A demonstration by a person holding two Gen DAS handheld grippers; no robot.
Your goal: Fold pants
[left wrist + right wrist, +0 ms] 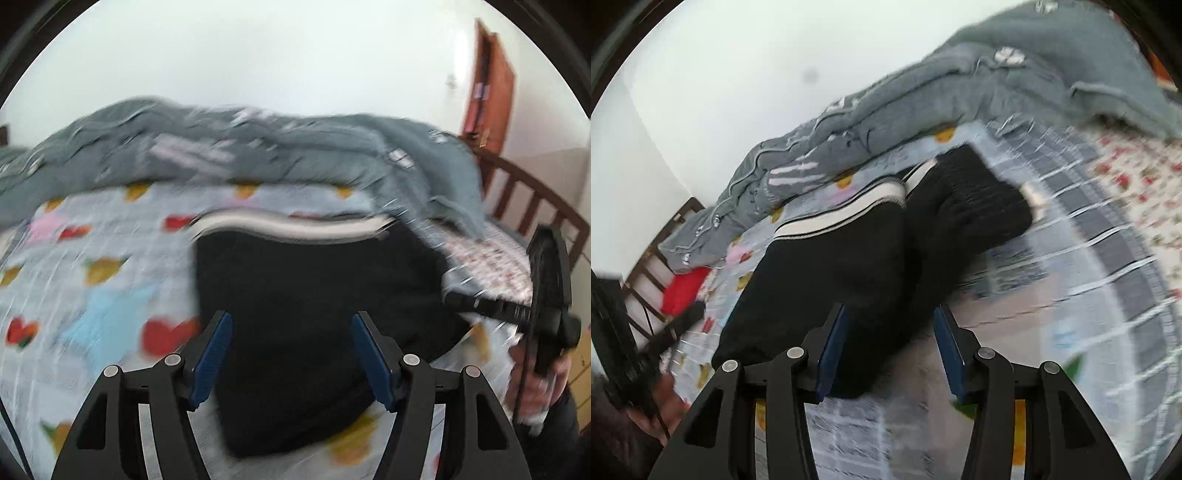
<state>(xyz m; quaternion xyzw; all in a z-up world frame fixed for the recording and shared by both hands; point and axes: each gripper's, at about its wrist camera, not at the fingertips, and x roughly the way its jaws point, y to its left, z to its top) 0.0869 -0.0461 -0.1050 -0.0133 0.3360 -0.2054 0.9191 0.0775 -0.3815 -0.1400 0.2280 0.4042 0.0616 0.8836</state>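
Holding a pair of tongs in each hand, I have both angled down over the bed. My left gripper (291, 354) points at the black pants (314, 314), which lie folded into a dark block on the patterned sheet (92, 295), their white-striped edge (295, 227) on the far side. Its blue pads (214, 362) stand apart with nothing pressed between them; only the pants lie beyond the gap. My right gripper (890, 354) is tilted and rolled, so the bed slants across its view. Its jaws also stand apart. The near end of the pants (849, 277) runs in between the fingers, but the pads do not pinch it. My right hand (543, 387) shows at the left camera's right edge, wrapped around its handle. A grey quilt (258, 147) is bunched along the far side, against the wall.
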